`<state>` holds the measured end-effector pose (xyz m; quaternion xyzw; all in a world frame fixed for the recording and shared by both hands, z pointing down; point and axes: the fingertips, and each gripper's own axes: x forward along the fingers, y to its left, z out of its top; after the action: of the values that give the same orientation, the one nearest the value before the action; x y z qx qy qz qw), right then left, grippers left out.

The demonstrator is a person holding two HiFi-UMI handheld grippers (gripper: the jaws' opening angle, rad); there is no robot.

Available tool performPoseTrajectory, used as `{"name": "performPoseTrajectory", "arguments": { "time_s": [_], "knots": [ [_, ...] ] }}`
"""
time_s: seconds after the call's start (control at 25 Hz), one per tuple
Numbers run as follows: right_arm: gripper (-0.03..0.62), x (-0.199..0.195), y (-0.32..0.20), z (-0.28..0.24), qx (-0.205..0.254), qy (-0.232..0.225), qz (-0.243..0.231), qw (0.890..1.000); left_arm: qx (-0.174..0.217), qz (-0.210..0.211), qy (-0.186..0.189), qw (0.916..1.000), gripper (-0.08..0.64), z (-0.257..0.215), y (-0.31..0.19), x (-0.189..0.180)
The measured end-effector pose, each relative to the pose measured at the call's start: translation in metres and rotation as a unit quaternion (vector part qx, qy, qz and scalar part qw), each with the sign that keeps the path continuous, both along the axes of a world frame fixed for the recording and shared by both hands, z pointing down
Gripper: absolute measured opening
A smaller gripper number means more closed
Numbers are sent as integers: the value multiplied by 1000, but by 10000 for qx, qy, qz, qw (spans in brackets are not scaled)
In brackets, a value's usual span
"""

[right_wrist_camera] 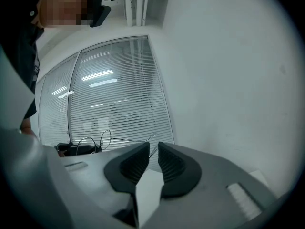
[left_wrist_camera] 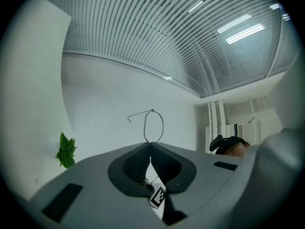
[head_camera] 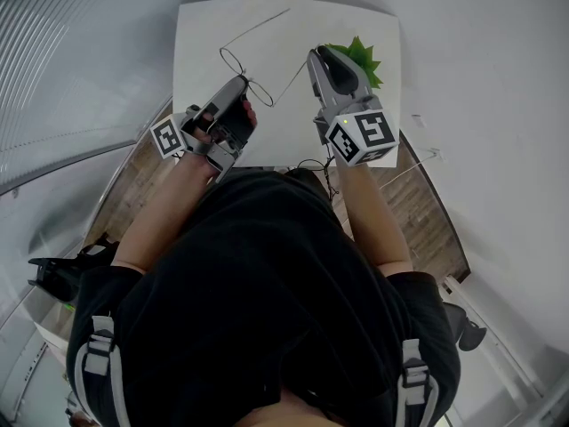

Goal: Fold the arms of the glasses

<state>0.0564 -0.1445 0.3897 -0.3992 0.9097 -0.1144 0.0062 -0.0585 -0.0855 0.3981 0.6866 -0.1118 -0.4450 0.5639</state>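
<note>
The thin wire-framed glasses (head_camera: 233, 60) hang above the white table (head_camera: 204, 34), both arms spread out. My left gripper (head_camera: 242, 84) is shut on the frame near the bridge. In the left gripper view one lens loop (left_wrist_camera: 154, 125) rises just above the closed jaws of the left gripper (left_wrist_camera: 150, 144). My right gripper (head_camera: 315, 56) sits level at the right, by the tip of the near arm. In the right gripper view the glasses (right_wrist_camera: 105, 138) show at the left. Their thin arm reaches the narrow gap of the right gripper (right_wrist_camera: 153, 148); the pads do not press on it.
A small green plant (head_camera: 362, 60) stands on the table just behind the right gripper and shows as the plant (left_wrist_camera: 66, 150) in the left gripper view. Wooden floor (head_camera: 427, 221) lies below the table's near edge. A blinds-covered window (right_wrist_camera: 114, 94) is beyond.
</note>
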Motion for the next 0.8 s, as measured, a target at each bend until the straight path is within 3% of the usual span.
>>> {"name": "performPoseTrajectory", "arguments": {
  "time_s": [0.8],
  "knots": [
    [49, -26, -4, -4, 60, 74, -241, 9997, 7, 287, 52, 9996, 14, -1, 2, 4]
  ]
}}
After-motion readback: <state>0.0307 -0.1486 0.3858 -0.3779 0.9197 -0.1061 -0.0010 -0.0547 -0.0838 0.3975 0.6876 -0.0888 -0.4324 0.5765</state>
